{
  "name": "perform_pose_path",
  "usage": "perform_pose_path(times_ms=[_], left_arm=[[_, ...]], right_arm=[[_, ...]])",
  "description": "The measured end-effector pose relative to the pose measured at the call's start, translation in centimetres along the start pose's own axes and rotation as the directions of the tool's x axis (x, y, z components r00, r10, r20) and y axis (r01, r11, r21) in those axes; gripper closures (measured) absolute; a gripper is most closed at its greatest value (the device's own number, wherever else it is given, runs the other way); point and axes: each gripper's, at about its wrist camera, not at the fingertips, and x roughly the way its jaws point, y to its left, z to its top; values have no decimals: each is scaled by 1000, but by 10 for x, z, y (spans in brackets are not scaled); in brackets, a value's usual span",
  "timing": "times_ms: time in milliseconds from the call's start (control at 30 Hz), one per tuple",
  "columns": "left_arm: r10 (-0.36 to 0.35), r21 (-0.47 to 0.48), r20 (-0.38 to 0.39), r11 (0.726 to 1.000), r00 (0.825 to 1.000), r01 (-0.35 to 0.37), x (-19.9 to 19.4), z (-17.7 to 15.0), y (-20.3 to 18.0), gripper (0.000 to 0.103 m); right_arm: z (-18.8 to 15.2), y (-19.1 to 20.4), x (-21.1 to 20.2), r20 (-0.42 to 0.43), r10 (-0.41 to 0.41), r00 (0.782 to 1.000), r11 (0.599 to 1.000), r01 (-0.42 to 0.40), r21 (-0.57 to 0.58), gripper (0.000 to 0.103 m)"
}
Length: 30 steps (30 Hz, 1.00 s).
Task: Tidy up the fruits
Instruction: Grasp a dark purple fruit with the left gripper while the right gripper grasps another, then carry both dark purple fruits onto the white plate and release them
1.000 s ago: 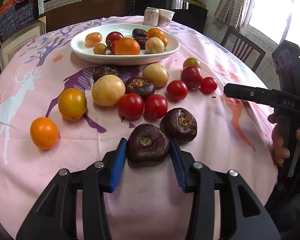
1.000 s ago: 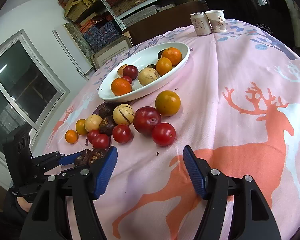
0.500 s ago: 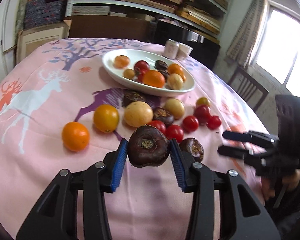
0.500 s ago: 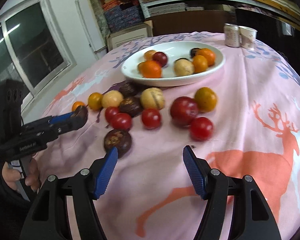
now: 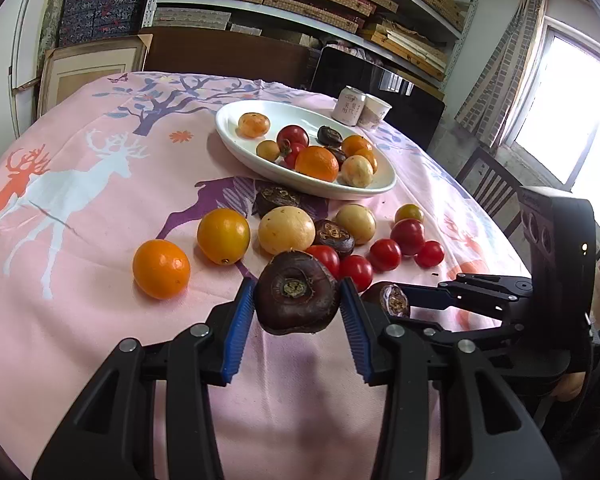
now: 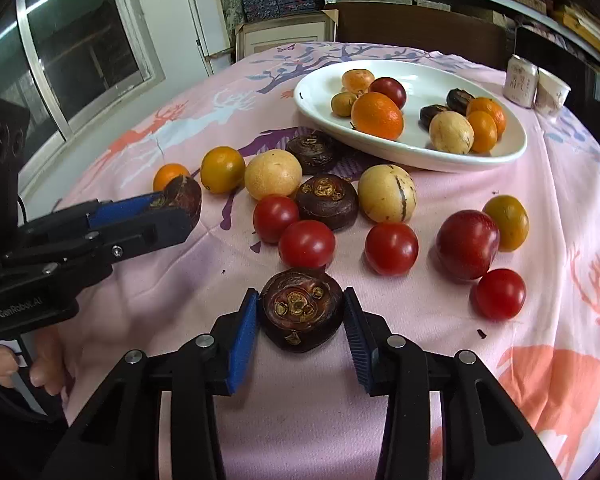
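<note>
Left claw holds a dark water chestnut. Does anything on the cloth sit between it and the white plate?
Yes. From the left claw and its water chestnut toward the white plate, loose fruit covers the cloth: red tomatoes, a pale round fruit and another chestnut. Carried above them, nothing visible blocks it.

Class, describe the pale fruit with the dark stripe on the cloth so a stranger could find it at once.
Start at the white oval plate on the pink deer tablecloth. Just in front of its near rim lies a round cream fruit, beside a dark water chestnut. Unlike the plain yellow fruit nearby, it bears one dark stripe.

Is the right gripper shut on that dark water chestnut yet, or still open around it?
Shut on it. The right gripper has just been closing, and both blue pads now press the water chestnut's sides; it still sits on the tablecloth.
</note>
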Motion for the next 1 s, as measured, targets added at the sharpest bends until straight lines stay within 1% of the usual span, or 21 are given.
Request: perform_pose_path(times_ms=[167,300,433,500,633,733,800,867,933,1000], left_arm=[[5,2,-3,1000,1000,-5,0,0,-1,61],[10,0,-15,1000,1000,-10,2,0,-2,61],[9,1,-37,1000,999,-9,3,7,1,61],[22,21,-28,1000,999,-22,-1,18,1,61],[40,38,-1,998,999,-40,-7,63,4,61],[64,75,2,995,998,-64,7,100,0,61],[78,83,-24,994,997,-76,31,123,0,61],[92,75,-68,993,993,-87,60,141,4,61],[119,72,-97,991,988,-113,88,153,7,61],[127,82,-124,990,984,-117,109,160,7,61]], right_arm=[[-5,-4,-5,23,14,1000,1000,-15,20,61],[-9,-17,-14,49,17,999,998,-20,58,61],[-5,-41,-37,97,-15,995,994,5,106,61],[2,-55,-54,131,-38,991,992,22,122,61],[31,-91,-87,206,-91,974,982,53,183,61],[61,-112,-96,249,-99,963,974,43,220,61],[83,-122,-89,256,-100,961,971,38,238,61],[109,-133,-72,244,-92,965,966,26,259,61],[132,-139,-50,227,-89,970,961,23,277,61],[154,-144,-24,205,-84,975,959,23,284,61]])
